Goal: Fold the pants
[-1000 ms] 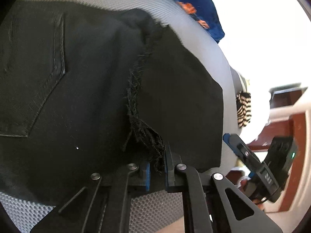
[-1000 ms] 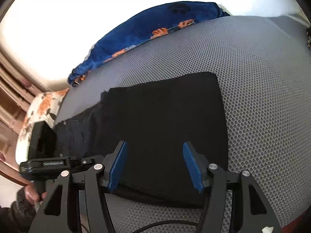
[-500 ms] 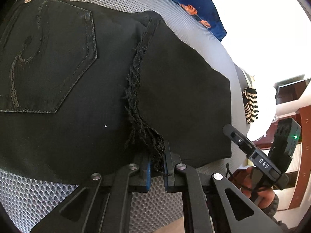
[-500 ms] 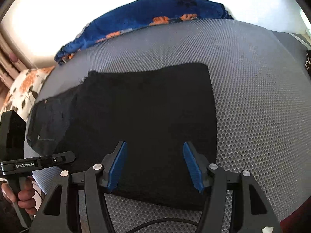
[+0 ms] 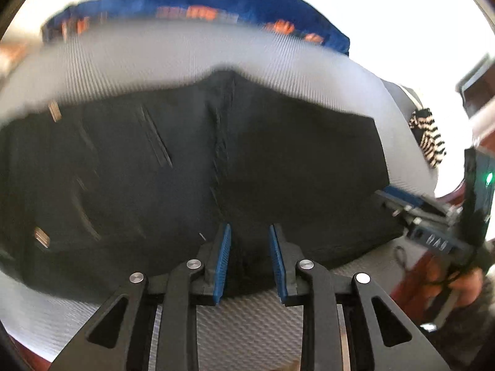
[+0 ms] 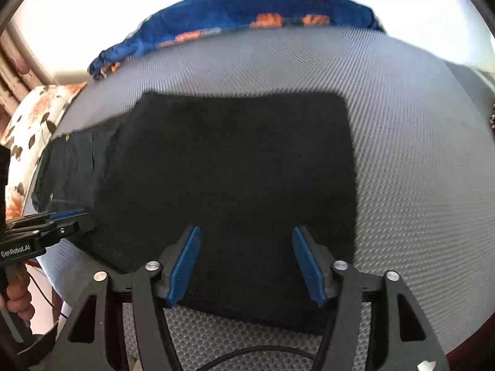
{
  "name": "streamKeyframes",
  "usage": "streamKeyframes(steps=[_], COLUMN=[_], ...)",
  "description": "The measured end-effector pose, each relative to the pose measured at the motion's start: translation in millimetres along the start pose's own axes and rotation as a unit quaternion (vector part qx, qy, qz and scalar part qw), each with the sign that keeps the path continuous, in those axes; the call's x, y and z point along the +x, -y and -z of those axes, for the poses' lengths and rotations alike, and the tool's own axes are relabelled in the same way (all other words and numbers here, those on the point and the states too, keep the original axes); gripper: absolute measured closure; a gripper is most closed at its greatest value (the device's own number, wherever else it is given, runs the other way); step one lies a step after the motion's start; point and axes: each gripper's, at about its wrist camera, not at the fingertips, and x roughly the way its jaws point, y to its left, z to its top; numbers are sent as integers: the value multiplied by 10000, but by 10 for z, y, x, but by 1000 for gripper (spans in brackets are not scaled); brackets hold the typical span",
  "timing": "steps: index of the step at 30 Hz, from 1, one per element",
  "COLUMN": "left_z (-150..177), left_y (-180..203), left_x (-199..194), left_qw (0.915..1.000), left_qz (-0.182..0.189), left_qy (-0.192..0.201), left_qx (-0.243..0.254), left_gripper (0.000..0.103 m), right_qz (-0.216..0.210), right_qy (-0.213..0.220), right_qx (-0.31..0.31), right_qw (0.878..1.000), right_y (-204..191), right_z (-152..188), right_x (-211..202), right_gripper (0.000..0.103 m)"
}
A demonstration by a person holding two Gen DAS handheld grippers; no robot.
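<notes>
The black pants lie folded flat on the grey mesh surface; they also show in the right wrist view as a dark rectangle. A frayed hem edge runs down the middle of the fold. My left gripper is open with a small gap, just above the pants' near edge, holding nothing. My right gripper is open wide above the pants' near edge, empty. The left gripper also shows at the left of the right wrist view.
A blue blanket with orange print lies along the far edge of the grey mesh surface. A floral pillow is at the left. A striped cloth sits at the right edge. The other gripper is at right.
My left gripper has let go of the frayed hem and opened a little. It has pulled back, so more of the pants and blanket show. The right gripper stays open.
</notes>
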Motion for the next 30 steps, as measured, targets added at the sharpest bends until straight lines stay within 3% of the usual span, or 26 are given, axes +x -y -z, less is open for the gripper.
streamKeyframes(steps=[3,6,10,14,18,24,28,30], left_z=[-93,-263,-446,-561,-534,-452,-267,-132], left_y=[58,138,138,152,32,-137,-506,-798], left_x=[-134,-69,201,468,688,496,106,-168], left_qw=[9976,9952,9967,9982,9997,9993,9961,9921], left_qz=[-243,-12,421,267,115,271,308,255], left_qy=[544,817,600,322,26,124,347,531], left_qx=[341,534,342,423,205,-206,-754,-1104], left_gripper=[76,76,76,76,76,75,60,58], right_qz=[186,404,400,583,799,805,752,715], right_qy=[285,435,397,367,88,43,-54,-105], right_qx=[-174,-232,-160,-328,-364,-358,-410,-447], right_qw=[9993,9980,9983,9971,9961,9961,9963,9964], right_y=[12,82,178,173,190,152,54,-31], right_z=[-113,-257,-459,-636,-705,-581,-363,-259], right_x=[-123,-117,-8,163,440,440,385,344], right_gripper=[45,45,50,50,50,48,48,48])
